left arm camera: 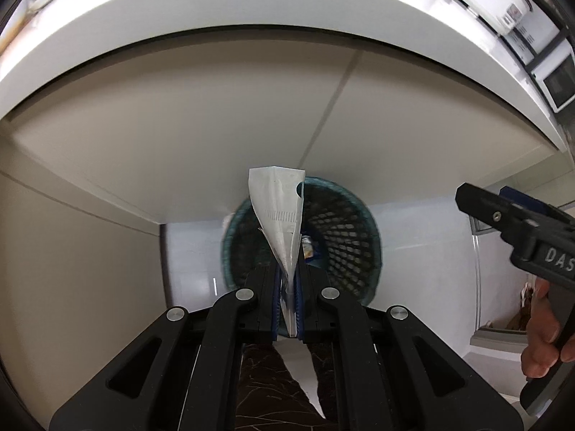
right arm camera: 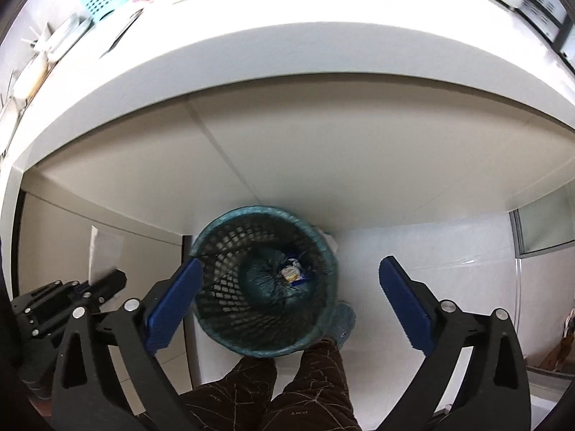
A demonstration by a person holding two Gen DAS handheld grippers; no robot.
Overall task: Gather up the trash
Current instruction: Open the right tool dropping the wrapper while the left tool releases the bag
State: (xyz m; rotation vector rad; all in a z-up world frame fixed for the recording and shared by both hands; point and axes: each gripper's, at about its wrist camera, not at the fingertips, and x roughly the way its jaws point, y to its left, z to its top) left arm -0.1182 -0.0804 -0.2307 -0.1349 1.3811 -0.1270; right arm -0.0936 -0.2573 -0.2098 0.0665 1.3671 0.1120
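left gripper (left arm camera: 287, 309) clamped on a white wrapper (left arm camera: 278, 212), pointing down over the bin (left arm camera: 355, 237). right gripper (right arm camera: 287, 298) spread wide and empty, straddling the bin rim (right arm camera: 323, 237); snack packet (right arm camera: 293, 273) at the bottom. counter edge (right arm camera: 287, 54) overhanging behind, cabinet (right arm camera: 323, 151) below, legs (right arm camera: 316, 388) touching the near rim.
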